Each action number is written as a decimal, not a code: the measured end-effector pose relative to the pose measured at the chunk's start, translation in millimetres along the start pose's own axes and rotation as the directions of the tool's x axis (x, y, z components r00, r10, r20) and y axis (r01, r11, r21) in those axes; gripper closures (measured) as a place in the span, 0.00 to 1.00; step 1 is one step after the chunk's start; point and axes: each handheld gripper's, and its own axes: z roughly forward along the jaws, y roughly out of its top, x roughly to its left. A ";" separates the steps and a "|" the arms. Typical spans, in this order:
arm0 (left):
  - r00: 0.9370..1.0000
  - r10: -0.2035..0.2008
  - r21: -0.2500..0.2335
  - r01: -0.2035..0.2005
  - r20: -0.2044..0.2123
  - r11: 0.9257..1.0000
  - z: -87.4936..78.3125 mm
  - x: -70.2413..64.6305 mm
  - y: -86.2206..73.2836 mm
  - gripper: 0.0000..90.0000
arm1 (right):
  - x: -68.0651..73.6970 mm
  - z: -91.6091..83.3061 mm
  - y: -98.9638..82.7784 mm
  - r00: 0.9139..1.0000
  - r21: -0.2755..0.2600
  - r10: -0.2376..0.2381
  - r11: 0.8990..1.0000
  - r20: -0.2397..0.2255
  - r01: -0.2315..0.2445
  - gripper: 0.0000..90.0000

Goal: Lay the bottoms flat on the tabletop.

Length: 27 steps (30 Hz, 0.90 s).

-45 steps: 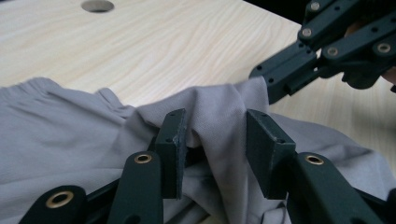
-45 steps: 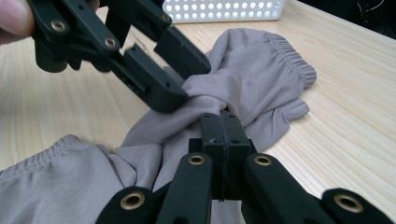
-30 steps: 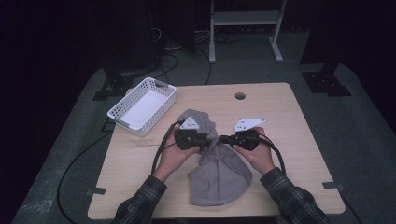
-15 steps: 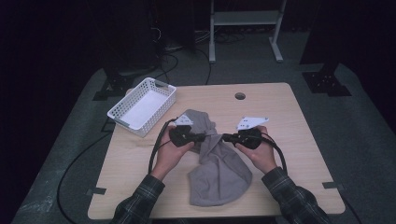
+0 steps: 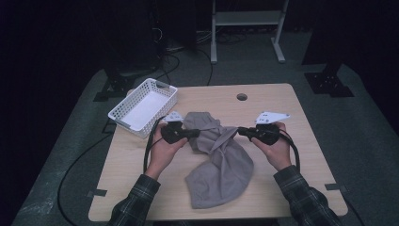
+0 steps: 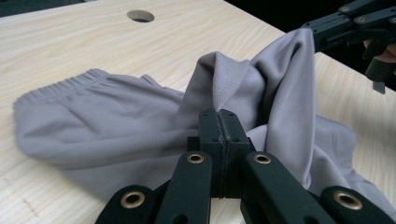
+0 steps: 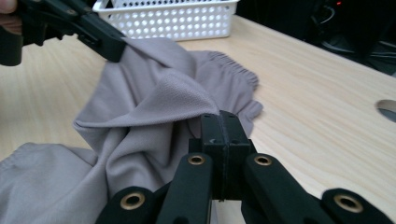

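Note:
A grey garment (image 5: 221, 174) with an elastic waistband lies crumpled on the wooden table (image 5: 306, 113). My left gripper (image 5: 198, 134) is shut on a fold at the cloth's left; in the left gripper view its jaws (image 6: 219, 113) pinch a raised peak of the cloth (image 6: 116, 126). My right gripper (image 5: 239, 131) is shut on a fold at the cloth's right, and its jaws (image 7: 220, 115) clamp a ridge of the fabric (image 7: 140, 126). The cloth hangs stretched between the two grippers, with its lower part resting on the table.
A white perforated basket (image 5: 141, 106) stands at the table's back left, close behind the left hand. A round cable hole (image 5: 242, 97) sits near the far edge. Black cables trail from both grippers. Dark floor and a white stand lie beyond.
Both hands have drawn apart and risen a little. The upper part of the cloth is pulled up and taut between the grippers, where before it lay bunched.

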 end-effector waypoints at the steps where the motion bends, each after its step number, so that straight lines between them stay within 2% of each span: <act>1: 1.000 -0.002 -0.002 0.002 -0.003 1.000 -1.3 1.1 0.2 1.00 | -2.5 -2.4 -0.2 1.000 -0.007 0.006 1.000 0.005 -0.006 1.00; 13: 0.999 -0.037 -0.022 0.036 -0.038 0.999 -16.9 17.0 -1.3 1.00 | -24.7 -19.8 -7.2 0.996 -0.027 0.058 0.998 0.062 -0.056 1.00; 16: 0.997 -0.045 -0.029 0.043 -0.060 0.999 -22.6 21.9 -1.6 1.00 | -29.4 -23.1 -8.6 0.995 -0.030 0.067 0.997 0.080 -0.065 1.00; 22: 0.993 -0.083 -0.045 0.079 -0.087 0.996 -36.6 34.3 -4.7 1.00 | -44.2 -33.6 -16.7 0.987 -0.035 0.103 0.994 0.120 -0.100 1.00; 27: 0.990 -0.102 -0.035 0.099 -0.098 0.994 -43.7 40.4 -10.4 1.00 | -54.2 -42.3 -24.1 0.981 -0.034 0.131 0.991 0.144 -0.127 1.00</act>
